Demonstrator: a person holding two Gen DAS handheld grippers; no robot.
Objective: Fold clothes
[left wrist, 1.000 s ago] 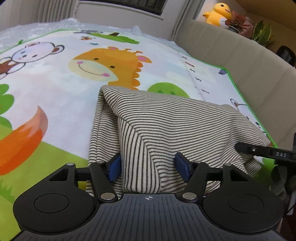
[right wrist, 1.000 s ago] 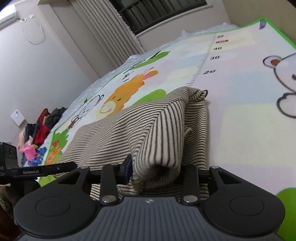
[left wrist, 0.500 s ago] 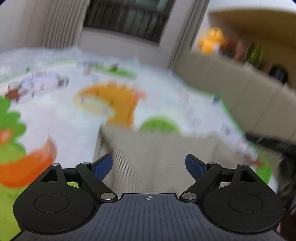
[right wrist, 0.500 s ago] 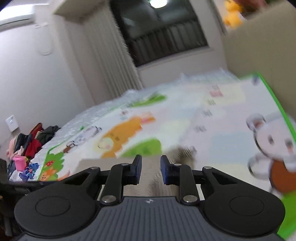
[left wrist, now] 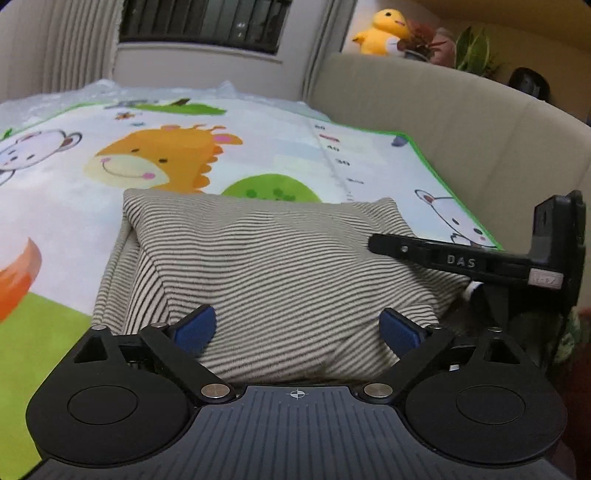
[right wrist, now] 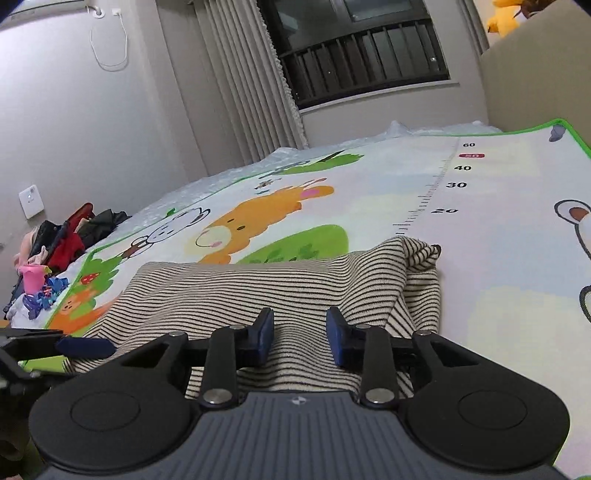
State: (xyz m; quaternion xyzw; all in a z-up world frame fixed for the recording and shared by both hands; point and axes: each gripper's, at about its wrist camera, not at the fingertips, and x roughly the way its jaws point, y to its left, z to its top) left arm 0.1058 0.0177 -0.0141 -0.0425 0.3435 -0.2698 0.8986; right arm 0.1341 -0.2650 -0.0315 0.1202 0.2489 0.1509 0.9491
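A beige garment with thin black stripes [left wrist: 280, 266] lies folded into a rough rectangle on a cartoon play mat [left wrist: 74, 206]. My left gripper [left wrist: 297, 328] is open and empty, its blue pads spread wide just above the garment's near edge. My right gripper [right wrist: 300, 338] is open and empty over the garment [right wrist: 295, 291], with a narrower gap between its pads. The right gripper's finger [left wrist: 436, 254] shows in the left wrist view over the garment's right side. The left gripper's blue pad [right wrist: 85, 346] shows at the left of the right wrist view.
A beige padded wall [left wrist: 461, 122] runs along the mat's right edge, with a yellow plush duck [left wrist: 380, 33] and plants on top. A pile of clothes and toys [right wrist: 51, 258] lies on the floor past the mat's left side. Curtains and a barred window [right wrist: 362, 51] stand beyond the mat.
Both grippers let go of the striped garment and pulled back. The fold they held now lies flat on the mat. The left jaws opened wide; the right jaws opened a little from nearly closed.
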